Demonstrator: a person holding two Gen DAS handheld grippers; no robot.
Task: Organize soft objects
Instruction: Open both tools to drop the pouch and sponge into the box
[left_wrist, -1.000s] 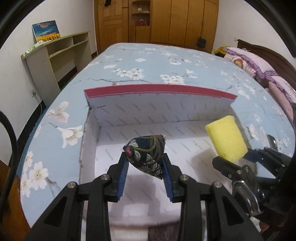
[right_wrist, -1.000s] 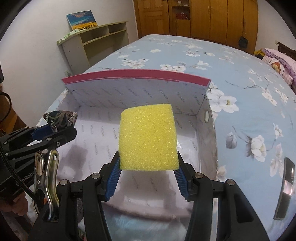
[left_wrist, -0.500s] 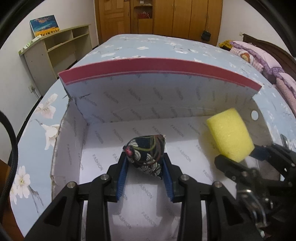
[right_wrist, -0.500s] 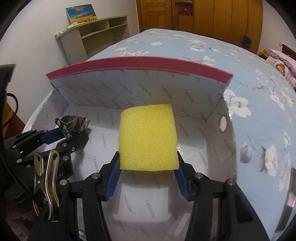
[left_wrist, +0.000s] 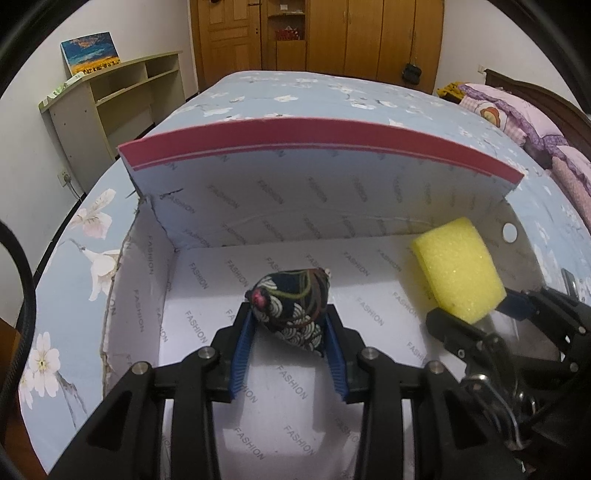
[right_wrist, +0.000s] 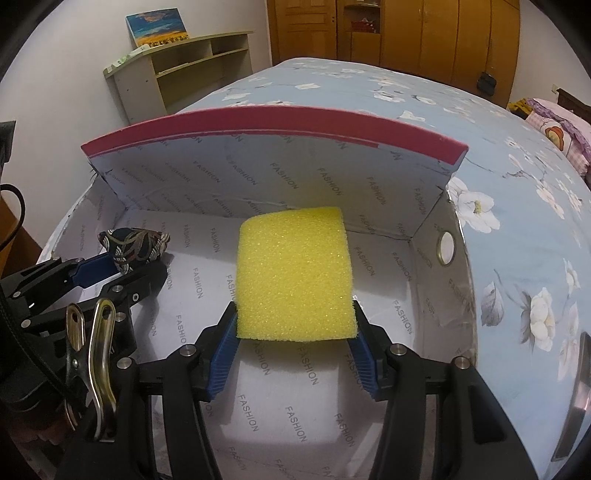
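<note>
A bed (left_wrist: 332, 99) covered in a blue flowered sheet is being used as the support for an open cardboard box (left_wrist: 258, 206), whose red-edged lid (right_wrist: 258, 122) is being held upright at the far side. The white interior of the box, printed with the word FASHION, is being occupied only by the two grippers and what they carry; whether either item is touching the floor of the box cannot be told. A yellow sponge block (right_wrist: 293, 275) is being clamped between the blue pads of the right gripper (right_wrist: 293, 350), toward the right side of the box near a round hole in its wall. A dark patterned fabric pouch (left_wrist: 290, 308) is being pinched by the left gripper (left_wrist: 288, 354), toward the left and middle of the box interior, well apart from the sponge.
</note>
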